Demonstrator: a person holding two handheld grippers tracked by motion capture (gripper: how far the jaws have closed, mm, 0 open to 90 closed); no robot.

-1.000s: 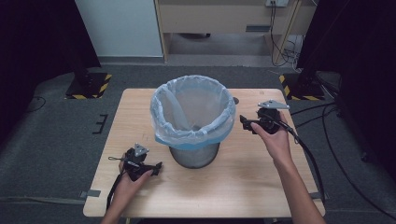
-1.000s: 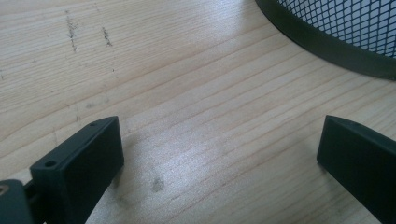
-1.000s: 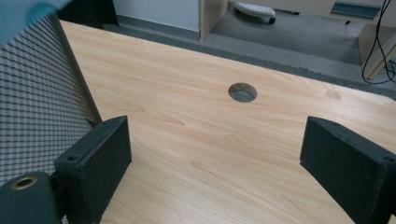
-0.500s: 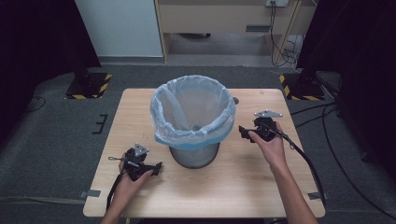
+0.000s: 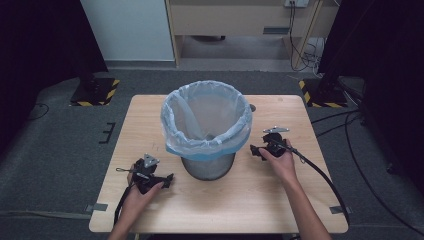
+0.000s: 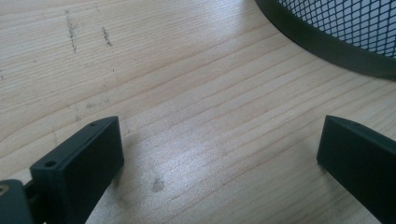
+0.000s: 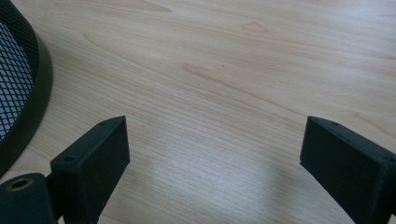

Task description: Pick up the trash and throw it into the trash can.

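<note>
Dark mesh wastebasket (image 5: 207, 162) with pale blue plastic liner (image 5: 205, 122) fitted over rim, upright at centre of light wooden tabletop (image 5: 280, 200). Left tool (image 5: 167, 180) at 8 o'clock, right tool (image 5: 256, 151) at 3 o'clock, both open, empty. Lining apparently complete; nothing left in hand.

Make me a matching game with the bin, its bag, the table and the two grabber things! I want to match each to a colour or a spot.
Things:
1. mesh bin
2. bin bag
3. table
4. left hand-held gripper
5. right hand-held gripper

Matches:
A. light wood
B. pale blue, see-through, folded over the rim
C. dark, standing mid-table
D. open, low at the bin's right
E. open, low at the bin's left

Pairs: 1-C, 2-B, 3-A, 4-E, 5-D
</note>
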